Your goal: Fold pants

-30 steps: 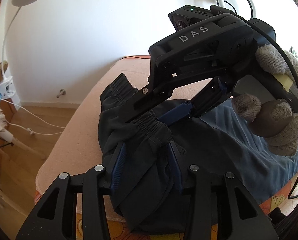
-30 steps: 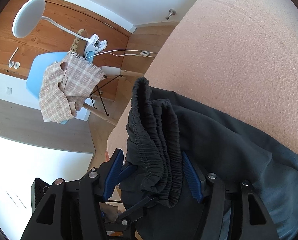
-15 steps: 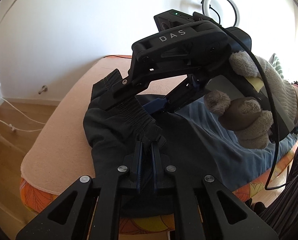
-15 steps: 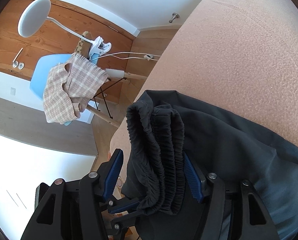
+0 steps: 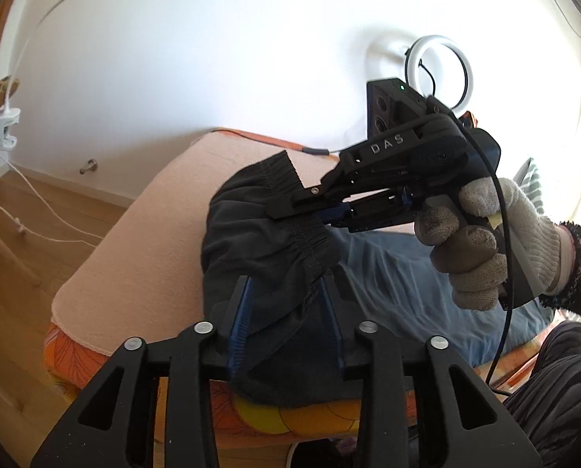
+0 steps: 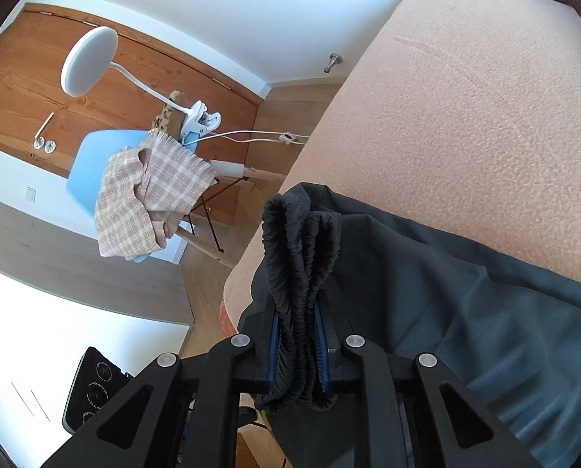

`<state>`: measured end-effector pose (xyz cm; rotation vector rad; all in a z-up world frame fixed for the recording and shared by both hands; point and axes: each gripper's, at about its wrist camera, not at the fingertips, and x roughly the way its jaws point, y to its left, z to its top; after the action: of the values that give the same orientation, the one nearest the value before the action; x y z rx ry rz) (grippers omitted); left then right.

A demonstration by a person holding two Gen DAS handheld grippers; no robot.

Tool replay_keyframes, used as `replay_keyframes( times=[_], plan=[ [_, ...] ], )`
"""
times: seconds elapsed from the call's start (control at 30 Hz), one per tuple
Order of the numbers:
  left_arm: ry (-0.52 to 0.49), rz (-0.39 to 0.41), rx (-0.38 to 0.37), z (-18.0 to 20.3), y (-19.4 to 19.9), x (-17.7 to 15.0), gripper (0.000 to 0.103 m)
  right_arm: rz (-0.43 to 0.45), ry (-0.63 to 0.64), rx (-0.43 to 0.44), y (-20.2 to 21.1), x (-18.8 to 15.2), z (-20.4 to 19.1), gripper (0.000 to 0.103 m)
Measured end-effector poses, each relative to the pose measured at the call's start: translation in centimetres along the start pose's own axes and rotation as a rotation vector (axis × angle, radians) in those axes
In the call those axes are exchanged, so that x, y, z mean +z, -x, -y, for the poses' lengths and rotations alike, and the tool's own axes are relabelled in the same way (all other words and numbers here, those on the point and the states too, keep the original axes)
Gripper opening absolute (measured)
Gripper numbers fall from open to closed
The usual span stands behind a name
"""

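Dark pants [image 5: 259,230] lie on a peach-covered table [image 5: 154,226], their gathered elastic waistband [image 5: 306,241] bunched at the near left end. My left gripper [image 5: 286,304] is open, its blue pads either side of loose pants fabric. My right gripper [image 6: 296,335] is shut on the doubled waistband [image 6: 298,257]. It also shows in the left wrist view [image 5: 329,210], held by a gloved hand [image 5: 481,241], clamping the waistband from the right. The pants legs [image 6: 466,312] stretch away to the right.
The table's edge [image 5: 72,335] drops to a wooden floor on the left. A blue chair with a checked cloth [image 6: 146,191] and a clip lamp [image 6: 91,58] stand beside the table. A ring light [image 5: 438,74] stands against the far wall.
My left gripper, shut on the fabric half a second ago, has opened. My right gripper has closed on the waistband and the pants end has lifted.
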<state>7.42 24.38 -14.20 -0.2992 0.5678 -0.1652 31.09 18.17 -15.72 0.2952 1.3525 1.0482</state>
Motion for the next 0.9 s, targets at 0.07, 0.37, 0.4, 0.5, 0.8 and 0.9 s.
replay_keyframes(
  times=[0.07,0.37,0.4,0.5,0.8,0.9],
  plan=[
    [0.016,0.024,-0.003,0.1,0.8,0.4,0.036,0.019,-0.005,-0.013,1.7,-0.1,-0.1,0.014],
    [-0.004,0.031,-0.033,1.9,1.1,1.2,0.036,0.084,-0.051,-0.106,10.5,-3.9,0.5,0.014],
    [-0.006,0.035,-0.040,2.6,1.5,1.0,0.036,0.091,-0.053,-0.116,11.6,-4.5,0.5,0.014],
    [-0.020,0.033,-0.070,4.3,1.4,1.1,0.036,0.114,-0.055,-0.146,15.5,-6.1,0.6,0.014],
    [-0.007,-0.039,-0.144,7.6,-0.6,0.5,0.036,0.179,-0.158,-0.228,24.1,-10.8,4.7,0.014],
    [0.044,-0.049,-0.151,7.1,-0.2,0.3,0.036,0.209,-0.194,-0.239,26.5,-12.7,7.1,0.014]
  ],
)
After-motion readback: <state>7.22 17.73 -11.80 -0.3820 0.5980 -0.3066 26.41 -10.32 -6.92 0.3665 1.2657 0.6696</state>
